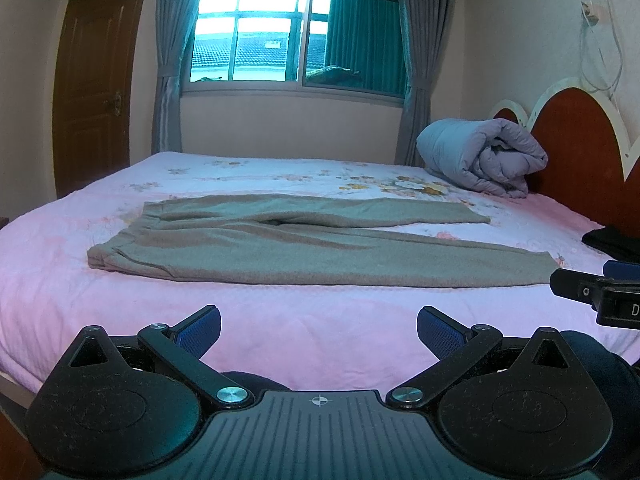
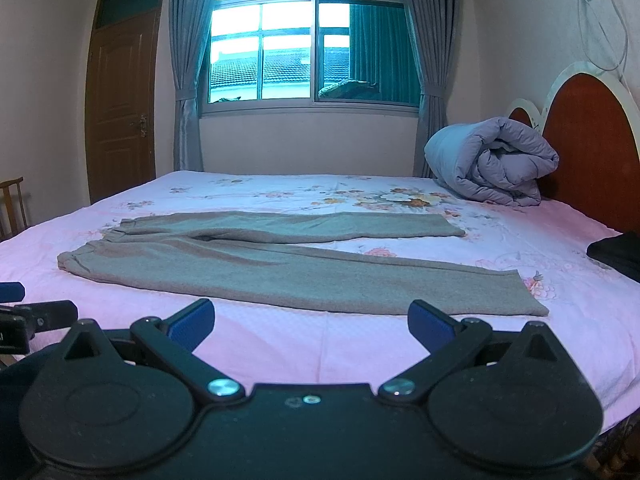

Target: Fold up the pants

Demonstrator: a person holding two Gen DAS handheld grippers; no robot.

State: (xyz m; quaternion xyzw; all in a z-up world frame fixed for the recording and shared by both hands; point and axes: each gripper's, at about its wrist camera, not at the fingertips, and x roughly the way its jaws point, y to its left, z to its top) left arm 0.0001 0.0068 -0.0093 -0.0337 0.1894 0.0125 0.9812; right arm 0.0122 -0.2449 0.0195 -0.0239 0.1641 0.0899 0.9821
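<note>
Grey-brown pants point(image 1: 304, 252) lie flat and spread out on the pink floral bed sheet point(image 1: 280, 320), waistband to the left, both legs running right. They also show in the right wrist view point(image 2: 280, 272). My left gripper point(image 1: 318, 330) is open and empty, low over the sheet in front of the pants. My right gripper point(image 2: 311, 322) is open and empty, just short of the near leg's hem edge. The right gripper's tip shows at the left wrist view's right edge point(image 1: 592, 292).
A rolled grey-blue quilt point(image 2: 492, 160) lies at the back right against the red headboard point(image 2: 588, 140). A dark garment point(image 2: 616, 254) lies at the bed's right edge. A window with curtains point(image 2: 304, 40) and a wooden door point(image 2: 120, 104) stand behind. A wooden chair point(image 2: 12, 204) is at far left.
</note>
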